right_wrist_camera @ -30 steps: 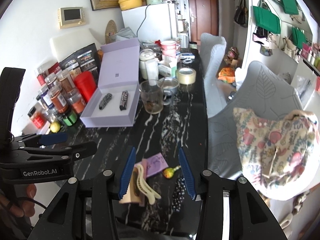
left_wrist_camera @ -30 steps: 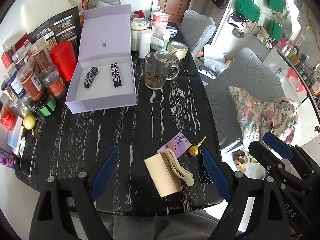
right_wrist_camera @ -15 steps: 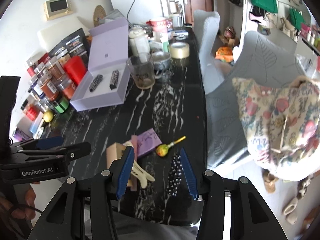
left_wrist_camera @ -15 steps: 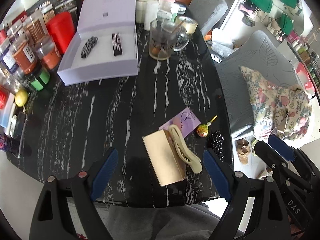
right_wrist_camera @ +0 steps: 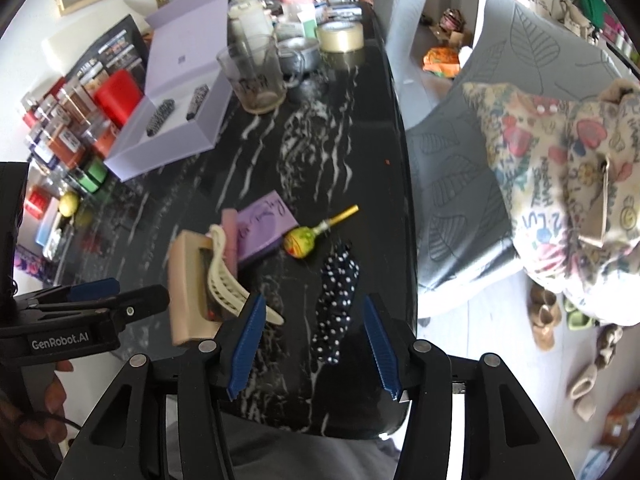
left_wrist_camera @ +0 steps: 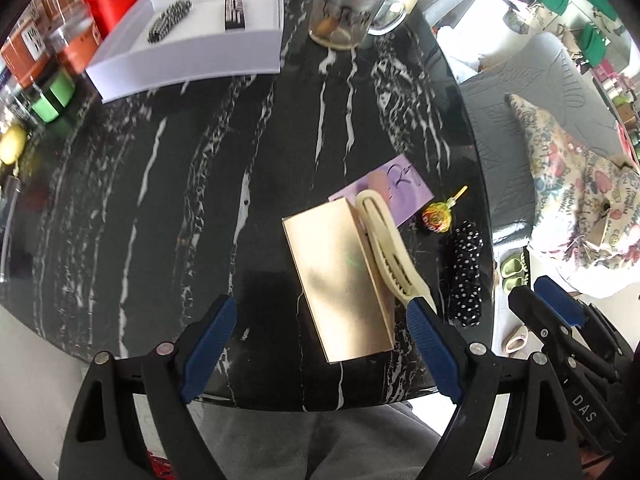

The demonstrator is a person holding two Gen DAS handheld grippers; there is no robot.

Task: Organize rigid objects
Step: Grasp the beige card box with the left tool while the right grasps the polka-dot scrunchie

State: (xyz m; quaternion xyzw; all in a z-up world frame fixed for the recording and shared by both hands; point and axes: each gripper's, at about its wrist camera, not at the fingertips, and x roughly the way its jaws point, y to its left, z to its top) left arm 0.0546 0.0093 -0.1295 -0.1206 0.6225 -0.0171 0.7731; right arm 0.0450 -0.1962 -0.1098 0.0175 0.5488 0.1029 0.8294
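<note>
A tan flat box lies near the front edge of the black marble table. A cream hair claw leans on its right side. Behind them are a purple card and a wrapped lollipop. A black polka-dot hair tie lies at the table's right edge. My left gripper hangs open over the tan box, its right finger close to the claw's end. My right gripper is open above the polka-dot tie, its pads apart from it. An open lavender box at the back left holds two dark hair clips.
A glass mug stands behind the lavender box, with a tape roll and a metal cup farther back. Jars and a red canister crowd the left edge. A grey chair with a flowered bag stands to the right.
Both grippers have sunk toward the table's front edge and tipped further down. The tan box, claw and polka-dot tie now look larger and closer to the fingers.
</note>
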